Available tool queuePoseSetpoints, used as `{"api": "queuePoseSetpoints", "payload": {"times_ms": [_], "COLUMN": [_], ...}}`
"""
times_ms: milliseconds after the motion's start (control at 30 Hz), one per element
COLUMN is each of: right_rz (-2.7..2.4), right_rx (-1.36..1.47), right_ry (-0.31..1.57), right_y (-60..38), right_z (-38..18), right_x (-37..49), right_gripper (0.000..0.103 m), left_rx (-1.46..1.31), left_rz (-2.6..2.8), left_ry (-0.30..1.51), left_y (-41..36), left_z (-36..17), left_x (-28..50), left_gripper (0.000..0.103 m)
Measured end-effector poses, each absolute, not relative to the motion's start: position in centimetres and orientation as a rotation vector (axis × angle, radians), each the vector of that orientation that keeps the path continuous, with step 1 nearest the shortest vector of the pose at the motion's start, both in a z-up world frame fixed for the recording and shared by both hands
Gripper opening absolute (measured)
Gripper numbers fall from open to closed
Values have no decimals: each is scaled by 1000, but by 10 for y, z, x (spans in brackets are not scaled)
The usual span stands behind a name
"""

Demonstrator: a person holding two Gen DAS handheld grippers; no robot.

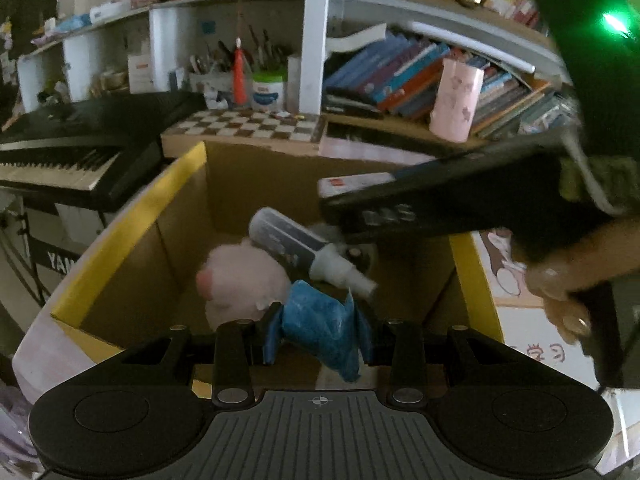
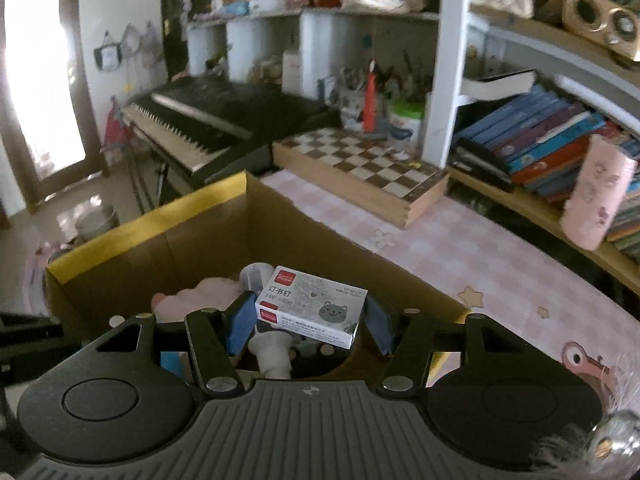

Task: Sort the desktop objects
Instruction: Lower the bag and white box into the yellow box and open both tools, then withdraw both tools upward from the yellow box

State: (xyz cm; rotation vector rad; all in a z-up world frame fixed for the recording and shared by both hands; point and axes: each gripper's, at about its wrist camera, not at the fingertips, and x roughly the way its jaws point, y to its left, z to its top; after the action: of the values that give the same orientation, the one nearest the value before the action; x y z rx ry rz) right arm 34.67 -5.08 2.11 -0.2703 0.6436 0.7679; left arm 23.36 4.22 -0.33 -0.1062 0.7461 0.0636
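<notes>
Left tool (image 1: 318, 336), left wrist view: nearest my lens, both blue pads closed on a crumpled blue packet (image 1: 324, 332), held over the open cardboard box (image 1: 132, 224). Box contents: a pink plush toy (image 1: 244, 280) at the left, a grey-and-white spray bottle (image 1: 304, 252) lying tilted across it. Right tool (image 1: 440, 200) crosses the frame from the right above the box, with a white-and-red carton end (image 1: 352, 185) showing at its tip; a hand (image 1: 568, 296) grips its handle. Beyond the box: a chessboard (image 1: 248, 126), a black keyboard (image 1: 72, 148), leaning books (image 1: 400, 76), a pink cup (image 1: 456, 100).

Right tool (image 2: 310, 320), right wrist view: I see a staple box (image 2: 312, 304), white with a grey cat print, between the blue pads, clamped from both sides and hanging over the cardboard box (image 2: 168, 216). Plush toy (image 2: 204, 292) and bottle nozzle (image 2: 272, 352) lie beneath it. Box stands on the pink-checked bench (image 2: 460, 248), chessboard (image 2: 368, 168) behind.
</notes>
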Motion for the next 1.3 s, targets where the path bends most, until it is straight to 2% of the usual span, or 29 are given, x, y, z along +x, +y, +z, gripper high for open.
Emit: {"api": "queuePoseSetpoints", "payload": {"times_ms": [367,600,667,700,767,833,900,1300], "right_rz": [838,842,842,842,850,849,845,702], "right_rx": [-410,-413,-409,-407,-388,-360,-322,-224], "right_ry": [744,743,748,750,745,731,718,617], "right_y": [-13,-8,-7,-6,-7,-10,-16,-55], "right_z": [2,0,-1,-1,0,3,9,41], "right_x": [375,383,384,385,384,381,377,315], "right_gripper": [56,56,56,56,60,70,70,71], "left_rx": [-64,-107,-112,-115,-114,-120,-141,-131], "left_rz": [-2,-6,4,13,34,47,56,-3], "left_ry": [855,828,807,795,759,725,699,611], "left_y": [26,29,30,31,32,34,39,56], "left_z": [-18,-16,-14,-13,-8,-3,2,22], "left_x": [254,249,246,244,236,228,222,183], "left_gripper": [37,38,43,50,59,68,73,76]}}
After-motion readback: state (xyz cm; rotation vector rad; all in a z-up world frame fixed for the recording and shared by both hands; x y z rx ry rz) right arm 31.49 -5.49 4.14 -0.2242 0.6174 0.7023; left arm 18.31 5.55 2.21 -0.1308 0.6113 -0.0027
